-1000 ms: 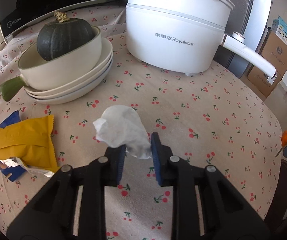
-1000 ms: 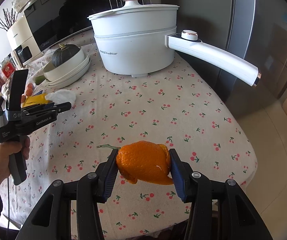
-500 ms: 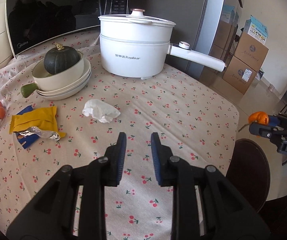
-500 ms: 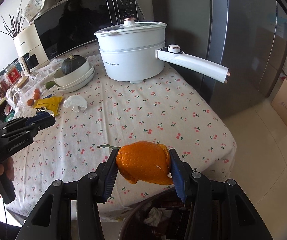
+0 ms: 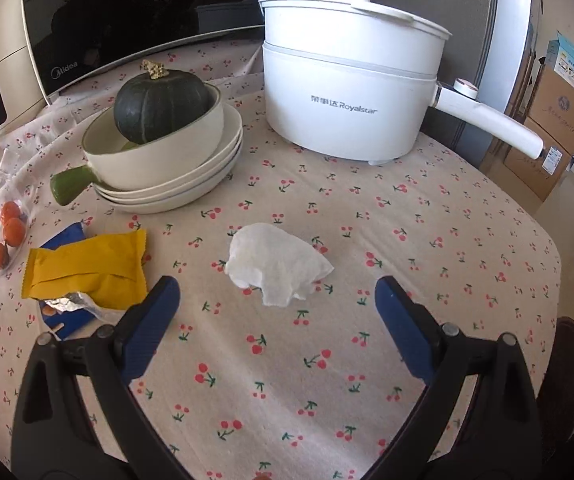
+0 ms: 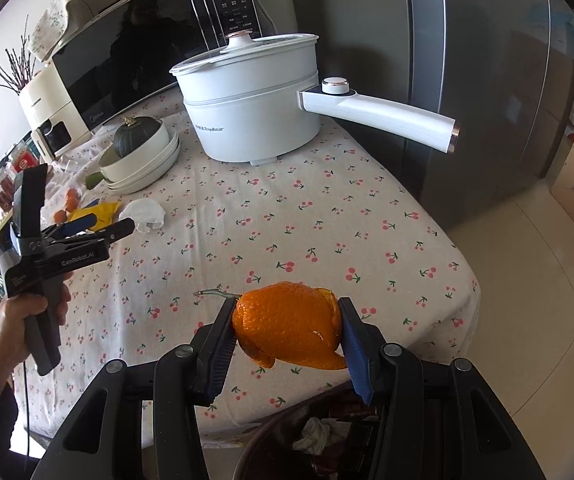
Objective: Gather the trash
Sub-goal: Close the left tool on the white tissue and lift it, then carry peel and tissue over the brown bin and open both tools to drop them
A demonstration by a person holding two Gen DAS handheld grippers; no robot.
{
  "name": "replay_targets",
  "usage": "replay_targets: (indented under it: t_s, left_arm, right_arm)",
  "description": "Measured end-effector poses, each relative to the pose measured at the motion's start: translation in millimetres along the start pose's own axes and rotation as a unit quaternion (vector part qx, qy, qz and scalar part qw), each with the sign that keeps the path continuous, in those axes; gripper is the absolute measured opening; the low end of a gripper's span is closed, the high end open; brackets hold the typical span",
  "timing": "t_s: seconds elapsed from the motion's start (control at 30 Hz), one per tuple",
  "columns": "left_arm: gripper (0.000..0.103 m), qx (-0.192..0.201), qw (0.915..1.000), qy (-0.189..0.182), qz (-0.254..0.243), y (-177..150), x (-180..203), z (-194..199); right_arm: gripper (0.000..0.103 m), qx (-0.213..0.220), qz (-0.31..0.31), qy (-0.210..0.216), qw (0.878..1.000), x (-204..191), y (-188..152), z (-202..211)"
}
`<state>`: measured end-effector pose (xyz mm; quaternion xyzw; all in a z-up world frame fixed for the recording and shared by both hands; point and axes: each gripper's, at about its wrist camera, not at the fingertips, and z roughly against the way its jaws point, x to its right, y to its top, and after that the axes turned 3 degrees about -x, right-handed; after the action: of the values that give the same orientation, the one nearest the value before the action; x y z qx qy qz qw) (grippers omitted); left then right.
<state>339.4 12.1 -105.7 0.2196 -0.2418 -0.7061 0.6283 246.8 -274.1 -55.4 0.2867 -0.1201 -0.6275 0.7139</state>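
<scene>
The left gripper (image 5: 277, 300) has just been opening and its jaws now stand wide apart with nothing between them; the crumpled tissue (image 5: 277, 264) lies on the cherry-print tablecloth (image 5: 427, 216) just ahead of the tips. The right gripper (image 6: 287, 332) is clamped on a piece of orange peel (image 6: 289, 330), held over the table's edge with the trash bin (image 6: 327, 436) below — though how squarely over the bin is hard to judge at this angle. If the peel is let go too early, it may hit the rim or the cloth. On the left, closing low could pinch the tablecloth along with the tissue — or snag the yellow wrapper (image 5: 87, 272) nearby.
</scene>
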Motion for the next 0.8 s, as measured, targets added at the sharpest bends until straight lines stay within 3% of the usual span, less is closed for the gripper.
replay_targets:
  t_s: [0.07, 0.13, 0.2, 0.27, 0.3, 0.33, 0.37, 0.4, 0.8]
  left_arm:
    - [0.096, -0.003, 1.0000, 0.007, 0.001, 6.3, -0.9, -20.1]
    - [0.088, -0.005, 1.0000, -0.002, 0.007, 9.0, -3.6, -36.1]
    - [0.067, -0.019, 0.9995, -0.017, 0.016, 8.5, -7.3, -49.8]
    - [0.056, -0.004, 0.9994, -0.029, 0.017, 5.3, -9.0, -50.3]
    - [0.043, -0.005, 0.9990, -0.040, 0.017, 3.8, -10.2, -50.4]
    - [0.039, -0.002, 0.9990, -0.042, 0.015, 2.7, -10.5, -48.5]
    - [0.025, -0.003, 0.9987, -0.050, 0.013, 2.2, -10.0, -46.9]
    - [0.019, -0.008, 0.9985, -0.053, 0.011, 1.1, -9.7, -45.2]
    - [0.018, 0.009, 0.9971, -0.076, -0.001, -36.9, 9.4, 59.7]
  right_arm:
    - [0.050, 0.000, 0.001, 0.003, 1.000, -0.7, 6.5, -3.1]
    - [0.050, 0.002, -0.004, 0.010, 1.000, -2.1, 13.0, -6.5]
    - [0.050, 0.002, -0.009, 0.019, 1.000, -4.8, 18.8, -10.6]
    - [0.050, 0.002, -0.005, 0.020, 1.000, -8.9, 22.0, -14.3]
    - [0.050, 0.000, -0.004, 0.020, 1.000, -10.6, 22.6, -16.0]
    - [0.050, -0.001, -0.003, 0.021, 1.000, -11.6, 22.8, -17.5]
    - [0.050, -0.003, -0.003, 0.021, 1.000, -12.2, 23.2, -19.2]
    - [0.050, -0.004, -0.003, 0.020, 1.000, -13.2, 22.5, -20.0]
    - [0.050, 0.015, -0.027, 0.028, 0.999, -17.5, -1.7, 12.6]
